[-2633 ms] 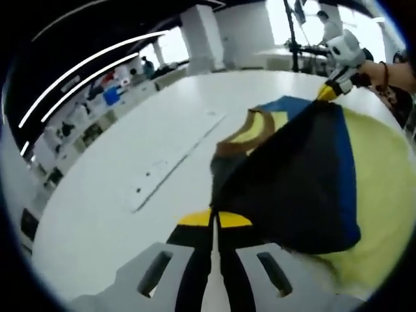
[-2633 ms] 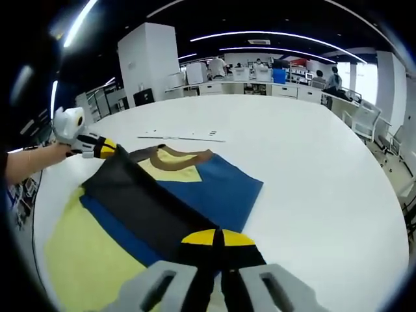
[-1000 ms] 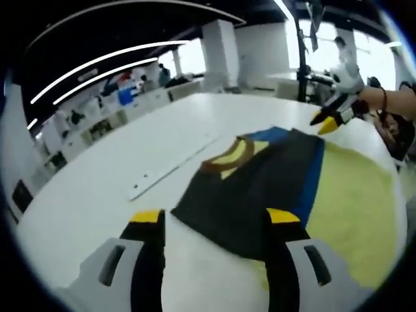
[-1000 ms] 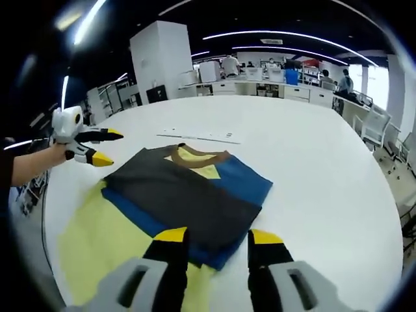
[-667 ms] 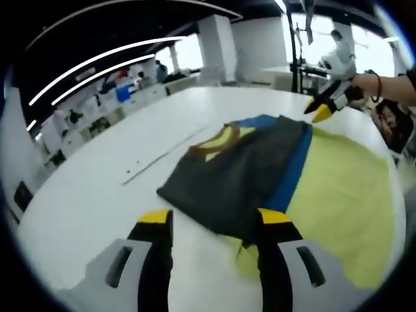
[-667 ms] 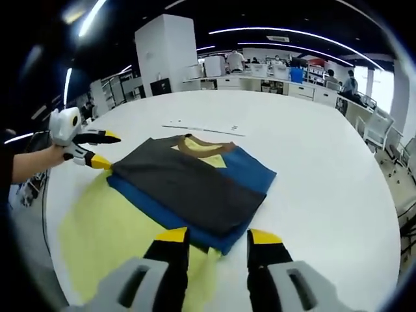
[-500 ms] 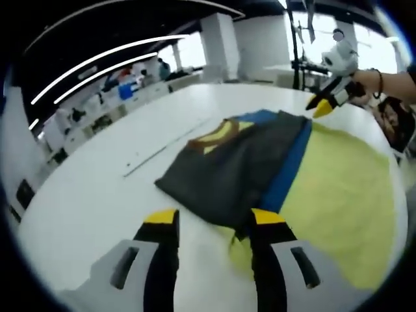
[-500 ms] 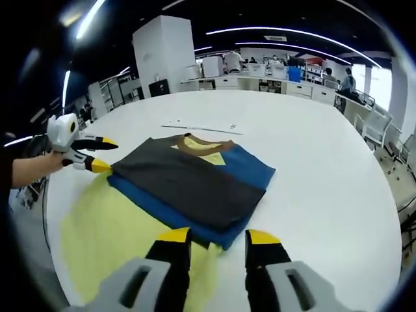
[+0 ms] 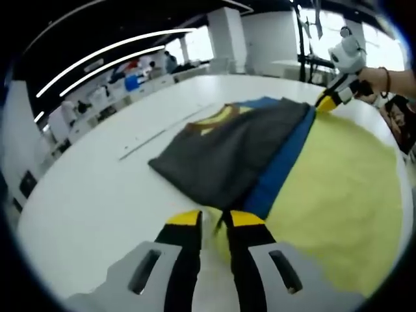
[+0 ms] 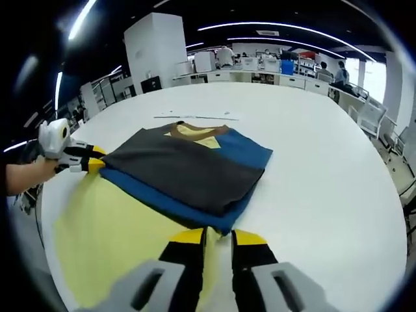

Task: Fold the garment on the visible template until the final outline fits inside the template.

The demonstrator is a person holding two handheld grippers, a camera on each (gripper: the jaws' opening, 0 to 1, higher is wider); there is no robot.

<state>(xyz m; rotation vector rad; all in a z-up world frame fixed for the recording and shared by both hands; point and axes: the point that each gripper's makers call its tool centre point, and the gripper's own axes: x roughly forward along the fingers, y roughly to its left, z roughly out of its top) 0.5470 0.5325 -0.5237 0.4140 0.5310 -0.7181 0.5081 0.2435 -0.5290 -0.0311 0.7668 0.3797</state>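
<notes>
Your garment (image 10: 188, 172) lies part-folded on the white table (image 10: 325, 182): a dark grey panel over blue, brown collar at 12 o'clock in the right gripper view, with its pale yellow portion (image 10: 110, 234) spread flat toward 8 o'clock. Your right gripper (image 10: 216, 239) has its jaws nearly together on the yellow hem just below the blue edge; whether cloth is pinched, I cannot tell. Your left gripper (image 9: 212, 219) stands likewise at the opposite hem, jaws narrowed to a slit, grip not confirmed. A thin white strip (image 9: 162, 132) lies near the collar.
</notes>
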